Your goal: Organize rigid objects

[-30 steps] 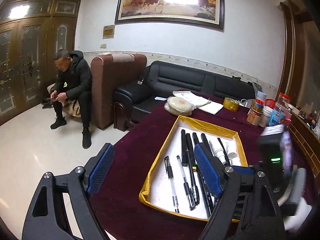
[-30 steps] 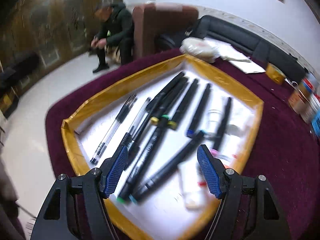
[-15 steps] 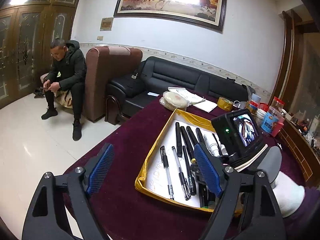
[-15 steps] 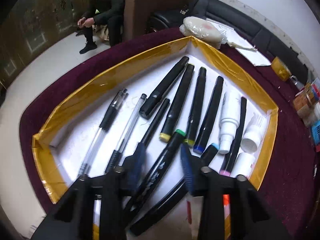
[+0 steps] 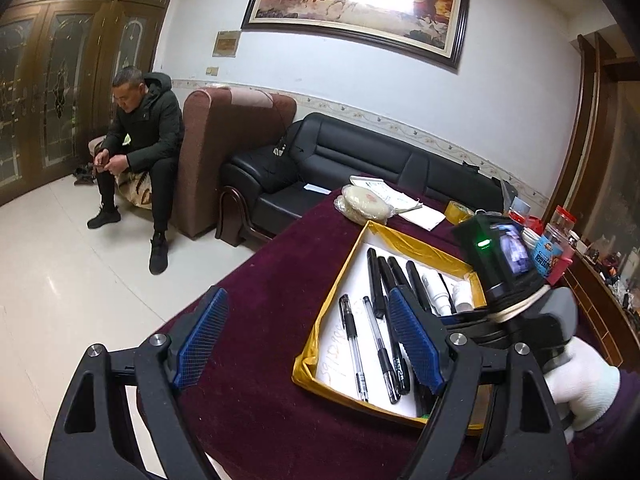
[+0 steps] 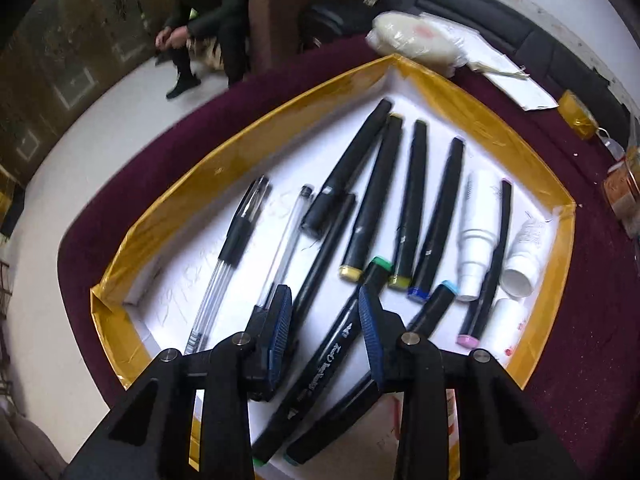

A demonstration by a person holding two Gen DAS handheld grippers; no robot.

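Note:
A gold-rimmed white tray on the maroon table holds several black markers, two clear gel pens and small white bottles. My right gripper is low over the tray's near part, its jaws half closed on either side of a green-capped black marker, with gaps still showing beside it. A thin black pen lies against the left finger. My left gripper is open and empty, held above the table left of the tray.
A bagged white round item, papers and a tape roll lie beyond the tray. Jars and bottles stand at the far right. A man sits by the brown armchair and black sofa.
My right gripper has dropped lower into the tray and narrowed its jaws around the green-capped marker. The left gripper has drifted slightly left, staying open.

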